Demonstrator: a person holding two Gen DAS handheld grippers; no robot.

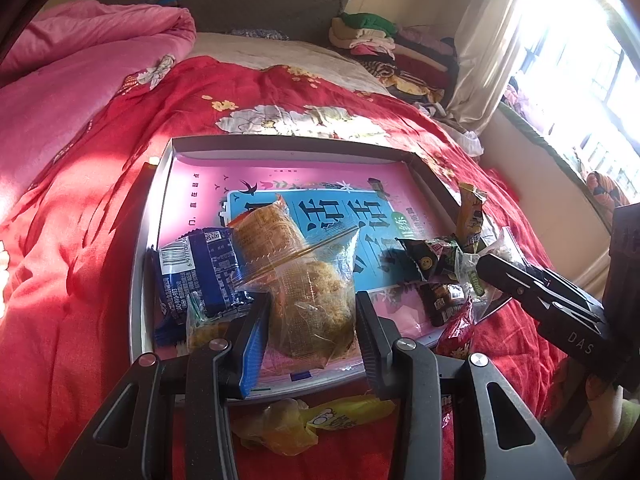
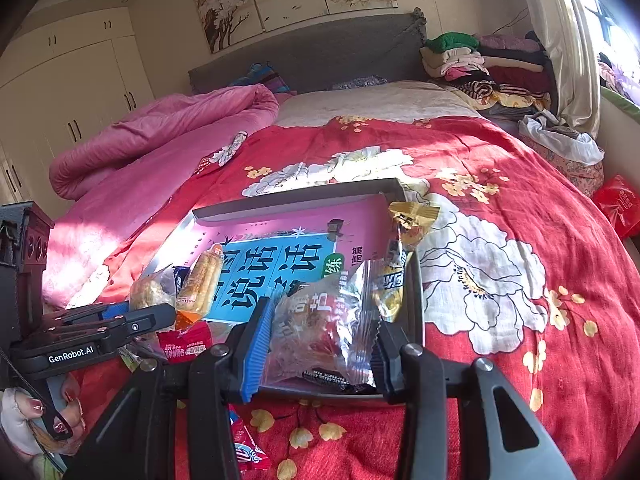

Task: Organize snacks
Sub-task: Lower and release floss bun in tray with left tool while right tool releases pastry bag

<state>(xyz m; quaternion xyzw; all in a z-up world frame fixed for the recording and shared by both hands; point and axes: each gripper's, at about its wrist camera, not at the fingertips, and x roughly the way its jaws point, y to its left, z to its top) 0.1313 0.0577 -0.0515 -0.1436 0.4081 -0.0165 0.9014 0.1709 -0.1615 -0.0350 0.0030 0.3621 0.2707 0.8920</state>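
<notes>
Both claws are already pinching soft, light, crinkly packets over the tray (image 1: 420, 160) on the bed: left claw (image 1: 312, 336) on the floss bun (image 1: 308, 304), right claw (image 2: 320, 344) on a clear snack bag (image 2: 320, 328), so I'd grip mid-body, gently, since film slips and buns squash.

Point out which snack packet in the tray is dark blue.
The blue packet with the white barcode label, at the tray's left edge, just left of the clear-wrapped bun in the left gripper. The other packets are clear, orange, black or red.
</notes>
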